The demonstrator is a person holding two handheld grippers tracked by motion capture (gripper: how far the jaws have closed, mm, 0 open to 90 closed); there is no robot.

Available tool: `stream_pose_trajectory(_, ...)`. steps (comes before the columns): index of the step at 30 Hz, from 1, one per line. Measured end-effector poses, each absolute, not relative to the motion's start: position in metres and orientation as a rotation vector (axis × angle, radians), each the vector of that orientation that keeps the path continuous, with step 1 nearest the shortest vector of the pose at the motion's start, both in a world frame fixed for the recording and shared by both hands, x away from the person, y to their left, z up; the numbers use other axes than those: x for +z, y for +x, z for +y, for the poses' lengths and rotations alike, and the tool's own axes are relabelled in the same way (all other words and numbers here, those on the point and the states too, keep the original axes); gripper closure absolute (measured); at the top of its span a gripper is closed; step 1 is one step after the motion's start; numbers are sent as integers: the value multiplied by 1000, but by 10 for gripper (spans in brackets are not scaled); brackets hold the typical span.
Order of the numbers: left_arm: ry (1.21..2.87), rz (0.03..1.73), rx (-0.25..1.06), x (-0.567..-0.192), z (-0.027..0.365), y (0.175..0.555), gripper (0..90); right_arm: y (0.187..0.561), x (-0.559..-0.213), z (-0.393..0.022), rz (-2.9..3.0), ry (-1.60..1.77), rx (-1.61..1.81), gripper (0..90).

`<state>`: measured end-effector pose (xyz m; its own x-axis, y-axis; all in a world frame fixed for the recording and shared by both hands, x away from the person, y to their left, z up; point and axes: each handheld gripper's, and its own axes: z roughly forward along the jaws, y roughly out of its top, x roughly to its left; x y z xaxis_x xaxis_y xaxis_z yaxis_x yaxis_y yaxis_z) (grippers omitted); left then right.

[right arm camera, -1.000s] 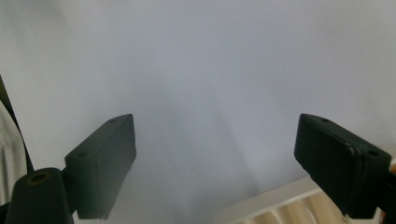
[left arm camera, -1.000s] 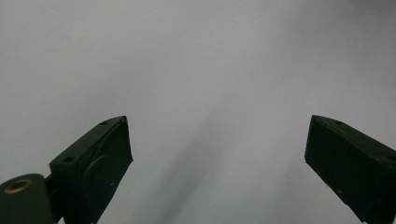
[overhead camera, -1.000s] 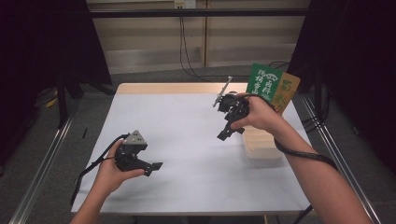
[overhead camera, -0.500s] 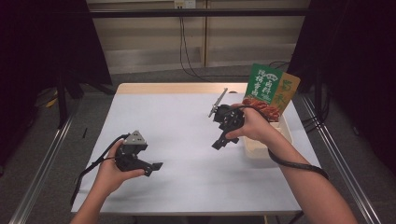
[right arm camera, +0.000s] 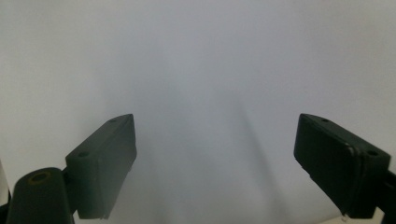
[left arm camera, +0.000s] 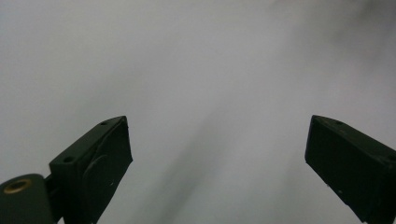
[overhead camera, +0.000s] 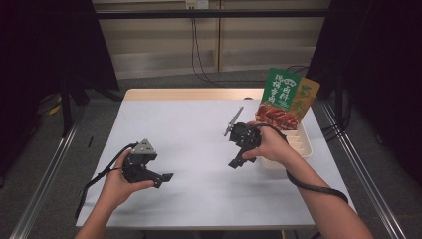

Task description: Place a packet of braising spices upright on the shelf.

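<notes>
My left gripper [overhead camera: 161,178] rests low over the front left of the white table [overhead camera: 189,129], held in a hand, open and holding nothing. In the left gripper view its jaws [left arm camera: 217,168] stand wide apart over bare white surface. My right gripper [overhead camera: 235,163] hangs over the table's right middle, tilted downward and toward the left, open and holding nothing. Its jaws in the right gripper view [right arm camera: 215,170] are spread wide over plain tabletop. Two upright snack packets, one green [overhead camera: 279,97] and one orange [overhead camera: 304,99], stand in a white tray [overhead camera: 301,144] at the right edge.
The tray lies just behind the right hand, close to the table's right edge. A wooden strip [overhead camera: 194,94] borders the table's far edge. Black cables trail from both grippers off the front. Dark curtains flank the table on both sides.
The right gripper has moved from beside the tray toward the table's middle and nearer the front. The left gripper has stayed where it was.
</notes>
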<state>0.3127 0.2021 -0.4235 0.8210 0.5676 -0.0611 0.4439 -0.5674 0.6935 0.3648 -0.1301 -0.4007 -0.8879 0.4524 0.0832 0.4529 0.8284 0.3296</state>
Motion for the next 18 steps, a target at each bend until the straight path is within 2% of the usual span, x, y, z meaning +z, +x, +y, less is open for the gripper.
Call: stream_pose_trajectory(18,2270,744,205,-425,200,312,70,343,-433,-131,-2949,-756,-624,131)
